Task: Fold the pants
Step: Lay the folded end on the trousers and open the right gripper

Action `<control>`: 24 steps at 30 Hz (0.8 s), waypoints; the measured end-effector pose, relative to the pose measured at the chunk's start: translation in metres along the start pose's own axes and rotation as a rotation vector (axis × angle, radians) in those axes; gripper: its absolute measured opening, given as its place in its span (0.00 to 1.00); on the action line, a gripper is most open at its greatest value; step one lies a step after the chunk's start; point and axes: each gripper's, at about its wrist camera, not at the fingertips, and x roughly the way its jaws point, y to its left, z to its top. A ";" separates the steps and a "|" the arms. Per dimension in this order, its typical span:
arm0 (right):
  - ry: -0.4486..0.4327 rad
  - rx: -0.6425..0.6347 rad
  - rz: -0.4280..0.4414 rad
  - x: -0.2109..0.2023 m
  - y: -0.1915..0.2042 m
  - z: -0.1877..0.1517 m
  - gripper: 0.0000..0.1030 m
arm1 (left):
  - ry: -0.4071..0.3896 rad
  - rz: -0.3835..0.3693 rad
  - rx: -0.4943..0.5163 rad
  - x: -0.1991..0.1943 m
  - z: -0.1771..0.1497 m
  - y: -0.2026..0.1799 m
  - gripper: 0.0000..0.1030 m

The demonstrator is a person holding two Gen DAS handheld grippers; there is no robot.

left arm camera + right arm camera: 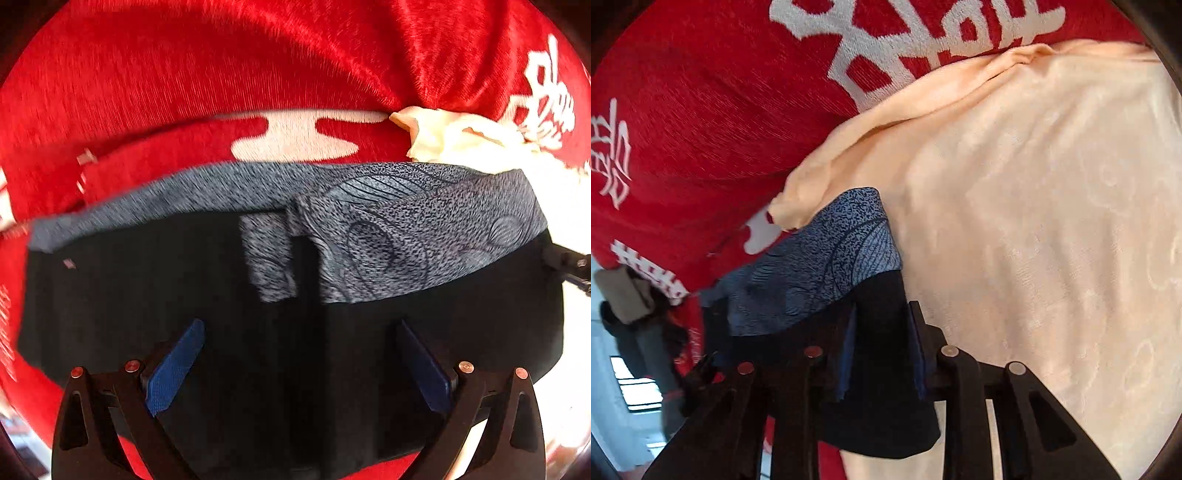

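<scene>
- Closest in, the left gripper [299, 369] is hanging over the black part of the pants [221, 314] with its blue pads [173, 369] spread wide and nothing between them (looks like it's free, not gripping).
- The right gripper [882, 354] is sitting at the pants' right-hand corner with dark cloth running between its fingers. The gap is narrow, but I can't tell whether the pads are actually biting on the cloth or just straddling it.
- The pants are lying already folded into a wide, flat block – black body toward the cameras, the grey-blue patterned waistband [406, 221] along the far edge. My guess is the right side is staying at the corner so the stack isn't sliding while the fold is getting squared up.
- Under it all, the red blanket [184, 74] with white characters is serving as the work surface.
- Farther right, a cream towel [1034, 221] is lying on that blanket, its bunched corner just touching the waistband – probably only parked there, not part of the job.
</scene>
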 end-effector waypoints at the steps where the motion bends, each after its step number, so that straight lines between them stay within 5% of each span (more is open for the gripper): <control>1: -0.009 -0.003 -0.016 -0.003 0.004 0.000 0.34 | -0.001 0.012 0.006 -0.002 0.000 0.002 1.00; 6: -0.050 -0.116 -0.121 -0.030 0.039 -0.026 0.34 | 0.019 0.037 -0.044 -0.018 -0.010 0.024 1.00; 11: -0.035 -0.205 -0.129 -0.034 0.063 -0.055 0.34 | 0.025 0.070 -0.056 -0.038 -0.031 0.051 1.00; 24: 0.056 -0.337 -0.083 0.056 0.177 -0.089 0.35 | 0.074 0.096 -0.229 -0.050 -0.096 0.156 1.00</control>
